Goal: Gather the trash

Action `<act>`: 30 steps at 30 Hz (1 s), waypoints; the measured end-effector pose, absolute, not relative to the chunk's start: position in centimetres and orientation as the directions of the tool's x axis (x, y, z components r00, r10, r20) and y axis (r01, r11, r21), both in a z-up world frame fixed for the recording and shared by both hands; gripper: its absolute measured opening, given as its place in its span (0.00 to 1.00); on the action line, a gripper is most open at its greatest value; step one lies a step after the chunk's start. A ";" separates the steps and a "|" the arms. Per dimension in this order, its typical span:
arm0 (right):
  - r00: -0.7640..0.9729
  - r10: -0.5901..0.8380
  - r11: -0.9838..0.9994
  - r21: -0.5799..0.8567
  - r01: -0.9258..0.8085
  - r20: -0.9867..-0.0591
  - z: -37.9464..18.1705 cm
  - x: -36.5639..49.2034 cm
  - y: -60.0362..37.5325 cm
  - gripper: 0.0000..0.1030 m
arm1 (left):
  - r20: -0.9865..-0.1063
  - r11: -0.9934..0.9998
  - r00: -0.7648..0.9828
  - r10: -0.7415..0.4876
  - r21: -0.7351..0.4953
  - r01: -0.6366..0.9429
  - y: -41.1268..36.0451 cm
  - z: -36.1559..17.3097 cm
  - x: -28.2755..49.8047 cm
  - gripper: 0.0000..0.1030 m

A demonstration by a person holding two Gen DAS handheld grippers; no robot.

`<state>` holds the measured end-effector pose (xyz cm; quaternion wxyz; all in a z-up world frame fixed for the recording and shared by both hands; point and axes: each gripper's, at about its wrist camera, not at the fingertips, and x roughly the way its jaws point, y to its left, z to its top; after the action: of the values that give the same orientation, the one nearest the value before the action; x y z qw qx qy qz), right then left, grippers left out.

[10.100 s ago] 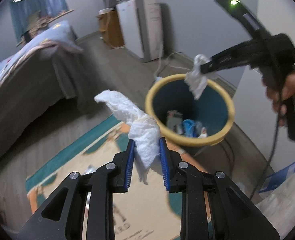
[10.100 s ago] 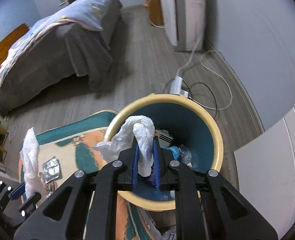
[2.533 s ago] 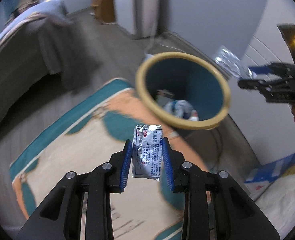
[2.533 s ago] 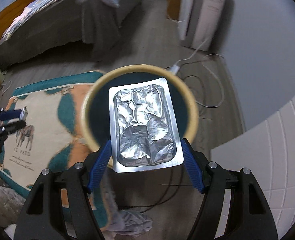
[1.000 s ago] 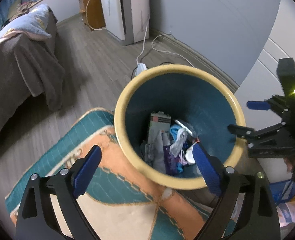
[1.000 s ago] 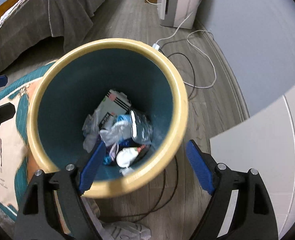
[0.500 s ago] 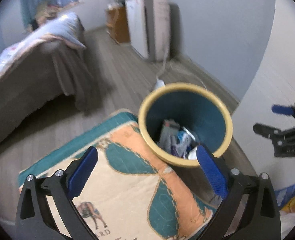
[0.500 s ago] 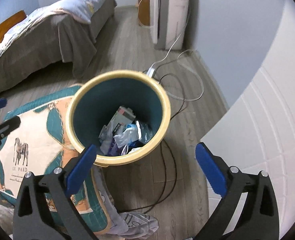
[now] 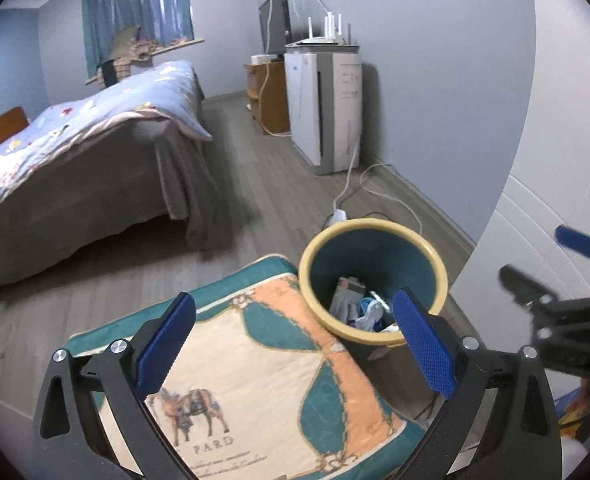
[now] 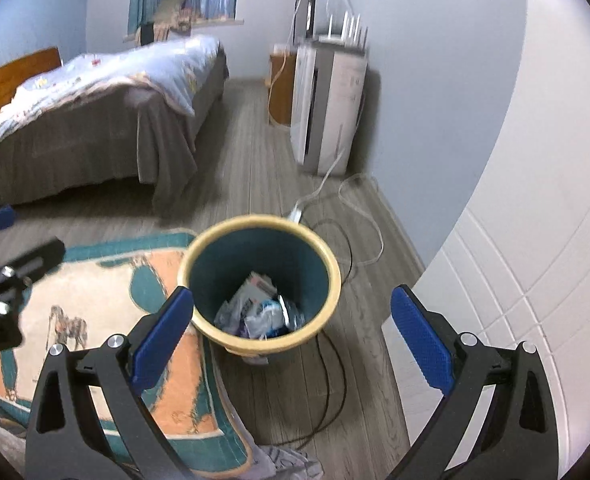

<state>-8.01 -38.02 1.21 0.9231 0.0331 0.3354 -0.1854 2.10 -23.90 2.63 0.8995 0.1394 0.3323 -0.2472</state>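
my left claw [image 9: 295, 344] spread wide, nothing between blue pads. my right claw [image 10: 291, 336] spread wide too, empty. bin [image 10: 259, 280], yellow rim, teal inside, stands on wood floor at right edge of rug [image 9: 255, 380], wall just beyond. trash [image 10: 257, 312] heaped at bin bottom: wrappers, tissue. bed [image 9: 79, 168] far left, white appliance [image 9: 327, 108] far by wall.
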 end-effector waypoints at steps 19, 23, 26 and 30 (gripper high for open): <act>0.774 -0.370 0.917 -0.067 0.393 -0.514 2.7 -11.0 -36.8 0.94 | -0.640 0.828 0.677 -0.365 0.110 0.550 -23.0 2.1 -0.4 0.95; 0.773 -0.372 0.916 -0.069 0.396 -0.514 2.6 -11.0 -36.8 0.94 | -0.640 0.827 0.676 -0.366 0.109 0.551 -23.0 2.2 -0.5 0.95; 0.772 -0.378 0.914 -0.074 0.398 -0.511 2.7 -11.0 -36.7 0.94 | -0.641 0.825 0.673 -0.368 0.109 0.554 -23.1 2.3 -0.4 0.95; 0.771 -0.380 0.913 -0.077 0.400 -0.511 2.6 -11.1 -36.6 0.94 | -0.642 0.823 0.670 -0.374 0.103 0.558 -23.1 2.3 -0.6 0.95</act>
<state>-11.09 -36.62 2.58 0.9407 0.0183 0.2678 -0.2073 -0.57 -23.14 2.28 0.9018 0.1470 0.3136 -0.2585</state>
